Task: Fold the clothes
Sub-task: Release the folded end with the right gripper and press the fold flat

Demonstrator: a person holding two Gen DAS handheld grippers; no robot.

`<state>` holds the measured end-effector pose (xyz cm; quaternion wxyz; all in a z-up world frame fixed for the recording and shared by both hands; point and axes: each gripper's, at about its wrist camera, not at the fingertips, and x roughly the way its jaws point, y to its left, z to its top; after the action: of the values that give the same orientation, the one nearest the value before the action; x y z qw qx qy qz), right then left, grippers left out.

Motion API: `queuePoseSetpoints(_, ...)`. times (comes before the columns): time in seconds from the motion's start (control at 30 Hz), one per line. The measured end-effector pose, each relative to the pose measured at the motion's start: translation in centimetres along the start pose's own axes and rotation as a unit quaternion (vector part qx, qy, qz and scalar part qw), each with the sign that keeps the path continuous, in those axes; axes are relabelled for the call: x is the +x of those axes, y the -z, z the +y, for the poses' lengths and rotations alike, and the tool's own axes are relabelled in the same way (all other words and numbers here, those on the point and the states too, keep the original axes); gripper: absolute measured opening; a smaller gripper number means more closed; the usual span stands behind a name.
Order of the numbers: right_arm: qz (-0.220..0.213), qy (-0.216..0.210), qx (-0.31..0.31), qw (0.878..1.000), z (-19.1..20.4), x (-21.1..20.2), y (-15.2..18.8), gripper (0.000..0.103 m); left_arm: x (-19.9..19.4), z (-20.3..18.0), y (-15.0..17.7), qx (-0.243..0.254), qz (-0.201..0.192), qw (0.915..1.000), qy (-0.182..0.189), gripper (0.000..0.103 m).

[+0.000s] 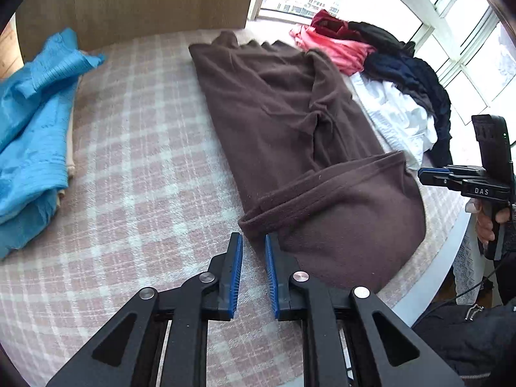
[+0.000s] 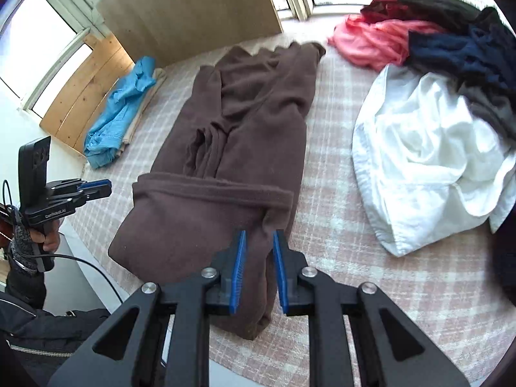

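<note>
A brown fleece garment lies on the pink plaid bedspread, folded into a long strip with its near end turned up over itself. My left gripper hovers just short of the garment's near left corner. Its jaws stand a narrow gap apart and only bedspread shows between them. My right gripper hangs above the near right corner, also with a narrow gap. Brown cloth shows through that gap but lies flat below, untouched by the pads. From the side, each gripper looks empty.
A folded blue garment rests at the left on a beige one. A heap of white, pink, red, black and navy clothes sits at the right. A wooden board and windows stand behind. The bed's edge runs near the person's hand.
</note>
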<state>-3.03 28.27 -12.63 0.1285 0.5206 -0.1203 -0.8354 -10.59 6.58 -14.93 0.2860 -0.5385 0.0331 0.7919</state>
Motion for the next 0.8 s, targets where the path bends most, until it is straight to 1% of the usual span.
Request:
queuePoseSetpoints(0.03, -0.006, -0.002, -0.011, 1.0, 0.7, -0.3, -0.2, 0.018, -0.9, -0.4, 0.1, 0.012, -0.004, 0.9998, 0.014, 0.013)
queuePoseSetpoints(0.1, 0.004, -0.03, -0.03, 0.999, 2.8, 0.5, -0.5, 0.018, -1.6, -2.0, 0.6, 0.039, -0.001, 0.9973, 0.062, 0.014)
queuePoseSetpoints(0.13, 0.009, -0.046, -0.045, 0.998, 4.0, 1.3, -0.6, 0.018, -1.3, -3.0, 0.7, 0.051, 0.004, 0.9951, 0.085, 0.018)
queuePoseSetpoints(0.17, 0.014, -0.057, -0.06, 0.996, 5.1, 2.2, -0.7, 0.018, -0.5, -3.8, 0.7, 0.067, 0.012, 0.9938, 0.088, 0.02)
queuePoseSetpoints(0.23, 0.027, -0.06, -0.089, 0.994, 6.9, 4.5, -1.0, 0.018, 1.4, -4.9, 0.3, 0.094, 0.023, 0.9921, 0.08, 0.019)
queuePoseSetpoints(0.27, 0.036, -0.058, -0.099, 0.993, 7.5, 5.6, -1.1, 0.018, 2.5, -5.3, -0.2, 0.101, 0.025, 0.9919, 0.072, 0.016)
queuePoseSetpoints(0.3, 0.047, -0.048, -0.099, 0.993, 7.5, 6.9, -1.2, 0.018, 3.6, -5.5, -0.6, 0.107, 0.02, 0.9911, 0.076, 0.016)
queuePoseSetpoints(0.33, 0.057, -0.035, -0.098, 0.993, 7.3, 8.1, -1.2, 0.018, 4.8, -5.7, -1.1, 0.113, 0.014, 0.99, 0.083, 0.02)
queuePoseSetpoints(0.37, 0.066, -0.017, -0.096, 0.993, 6.6, 9.4, -1.1, 0.015, 5.5, -5.2, -1.6, 0.108, 0.017, 0.9909, 0.079, 0.019)
queuePoseSetpoints(0.4, 0.072, -0.008, -0.09, 0.993, 6.0, 10.1, -1.1, 0.011, 6.2, -4.6, -2.0, 0.101, 0.023, 0.992, 0.072, 0.015)
queuePoseSetpoints(0.43, 0.073, -0.018, -0.076, 0.994, 5.5, 9.7, -1.3, 0.011, 6.9, -4.0, -2.5, 0.093, 0.029, 0.993, 0.066, 0.011)
queuePoseSetpoints(0.47, 0.074, -0.029, -0.061, 0.995, 5.0, 9.3, -1.4, 0.011, 7.5, -3.3, -2.9, 0.086, 0.035, 0.9939, 0.059, 0.011)
queuePoseSetpoints(0.5, 0.071, -0.035, -0.051, 0.996, 4.6, 8.8, -1.5, 0.011, 6.9, -3.0, -3.0, 0.085, 0.03, 0.9947, 0.05, 0.011)
queuePoseSetpoints(0.53, 0.059, -0.031, -0.05, 0.996, 4.5, 7.7, -1.5, 0.015, 5.9, -2.6, -3.0, 0.085, 0.024, 0.9953, 0.04, 0.011)
queuePoseSetpoints(0.57, 0.046, -0.03, -0.055, 0.997, 4.6, 6.6, -1.5, 0.014, 4.8, -2.3, -2.8, 0.089, 0.016, 0.9956, 0.028, 0.011)
queuePoseSetpoints(0.6, 0.039, -0.038, -0.062, 0.997, 5.0, 5.8, -1.4, 0.014, 3.6, -1.8, -2.6, 0.086, 0.008, 0.9959, 0.026, 0.012)
queuePoseSetpoints(0.67, 0.04, -0.06, -0.076, 0.995, 6.2, 4.8, -0.9, 0.014, 2.0, -0.8, -2.0, 0.066, 0.005, 0.9962, 0.057, 0.013)
queuePoseSetpoints(0.7, 0.041, -0.067, -0.083, 0.993, 6.8, 4.4, -0.7, 0.015, 1.4, -0.5, -1.4, 0.058, 0.01, 0.9951, 0.079, 0.014)
queuePoseSetpoints(0.73, 0.044, -0.067, -0.091, 0.993, 7.5, 4.4, -0.4, 0.015, 0.8, -0.4, -0.6, 0.054, 0.015, 0.9939, 0.094, 0.017)
queuePoseSetpoints(0.77, 0.047, -0.07, -0.099, 0.992, 8.1, 4.5, -0.1, 0.015, 0.5, -0.4, 0.3, 0.054, 0.021, 0.9938, 0.095, 0.018)
queuePoseSetpoints(0.8, 0.049, -0.073, -0.104, 0.991, 8.7, 4.7, 0.1, 0.015, 0.4, -0.5, 1.5, 0.059, 0.031, 0.9939, 0.088, 0.018)
